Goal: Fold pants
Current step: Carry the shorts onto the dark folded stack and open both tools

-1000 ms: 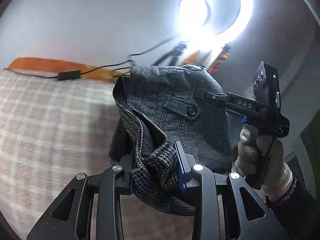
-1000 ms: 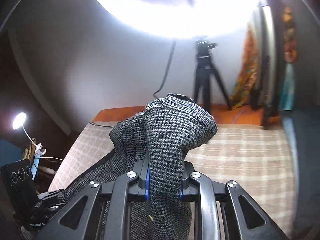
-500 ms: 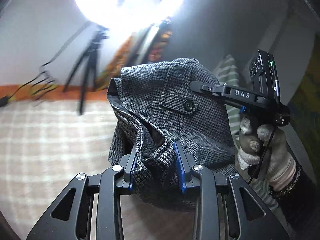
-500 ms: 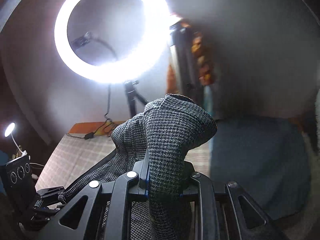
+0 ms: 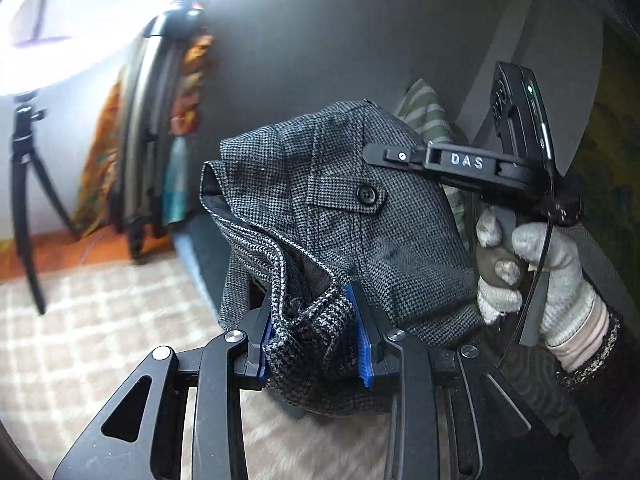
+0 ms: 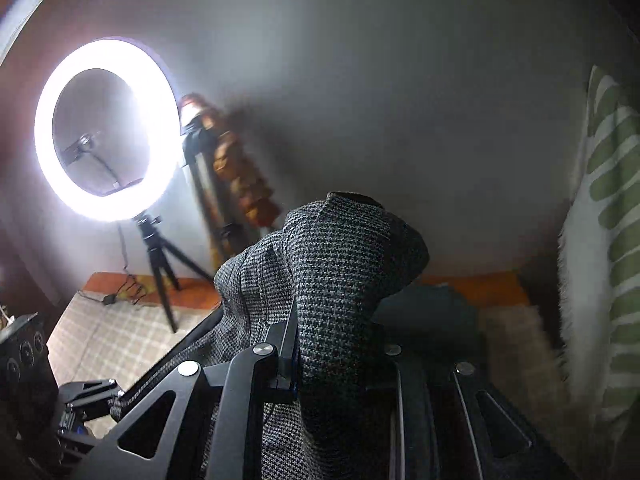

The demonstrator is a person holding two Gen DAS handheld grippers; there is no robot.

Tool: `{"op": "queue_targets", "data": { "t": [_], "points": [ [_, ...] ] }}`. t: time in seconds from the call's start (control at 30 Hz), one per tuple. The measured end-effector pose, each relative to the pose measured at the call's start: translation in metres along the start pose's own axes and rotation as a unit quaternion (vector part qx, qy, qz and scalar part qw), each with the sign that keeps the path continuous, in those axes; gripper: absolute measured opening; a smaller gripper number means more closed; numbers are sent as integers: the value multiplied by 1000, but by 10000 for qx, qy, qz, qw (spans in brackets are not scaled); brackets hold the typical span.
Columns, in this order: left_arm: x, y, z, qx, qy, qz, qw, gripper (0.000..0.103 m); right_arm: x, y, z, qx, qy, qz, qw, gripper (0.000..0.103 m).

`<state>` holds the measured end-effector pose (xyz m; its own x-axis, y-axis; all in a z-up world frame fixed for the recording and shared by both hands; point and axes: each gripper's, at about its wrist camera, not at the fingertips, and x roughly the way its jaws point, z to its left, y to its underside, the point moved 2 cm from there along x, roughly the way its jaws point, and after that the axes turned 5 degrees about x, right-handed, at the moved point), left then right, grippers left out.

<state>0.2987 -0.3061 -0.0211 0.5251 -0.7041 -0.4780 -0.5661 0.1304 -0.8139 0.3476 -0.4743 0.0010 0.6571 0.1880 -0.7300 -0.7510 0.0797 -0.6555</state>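
Nearest in the left wrist view, the left gripper (image 5: pixel 316 330) is clamped on a thick bunch of the pants (image 5: pixel 360 216), its blue pads (image 5: pixel 362 344) pressing a gathered edge from both sides. In the right wrist view the right gripper (image 6: pixel 340 356) is narrow and pinches another fold of the pants (image 6: pixel 344 264), which rises over its fingers in a hump.

Just beyond, the grey check cloth hangs in the air between the two grippers, clear of the surface; a buttoned pocket flap (image 5: pixel 366 196) faces the left camera. At the right of that view a gloved hand (image 5: pixel 532 280) grips the handle of the other tool.

Below and farther off lies the plaid bedcover (image 5: pixel 100 320), with a dark cloth (image 6: pixel 424 316) and a striped pillow (image 6: pixel 612 216) to the right. Far left stand a tripod (image 6: pixel 160 256) and a ring light (image 6: pixel 106 128) against the wall.

The step in hand looks like carrying the lifted pants to a spot for laying out; no fold is made yet. The next move likely calls for both grips to hold while the hands draw apart to stretch the cloth flat, then lower it onto the bedcover without bunching.
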Motion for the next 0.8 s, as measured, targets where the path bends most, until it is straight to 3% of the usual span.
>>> {"op": "queue_targets", "data": {
  "t": [0.23, 0.57, 0.67, 0.73, 0.8],
  "points": [
    [46, -7, 1, -91, -46, 69, 9999, 30, 25, -15, -29, -275, 152, -11, 9995, 18],
    [86, 23, 24, -585, -166, 339, 9976, 30, 89, 2, -62, -414, 2, 411, 9983, 19],
    [83, 32, 28, -685, -149, 357, 9969, 31, 102, 5, -80, -148, 70, 524, 9985, 27],
    [81, 36, 29, -733, -139, 394, 9964, 32, 107, 7, -92, 3, 215, 546, 9983, 46],
    [79, 41, 30, -810, -116, 416, 9958, 33, 110, 11, -100, 93, 420, 559, 9975, 52]
  ]
}}
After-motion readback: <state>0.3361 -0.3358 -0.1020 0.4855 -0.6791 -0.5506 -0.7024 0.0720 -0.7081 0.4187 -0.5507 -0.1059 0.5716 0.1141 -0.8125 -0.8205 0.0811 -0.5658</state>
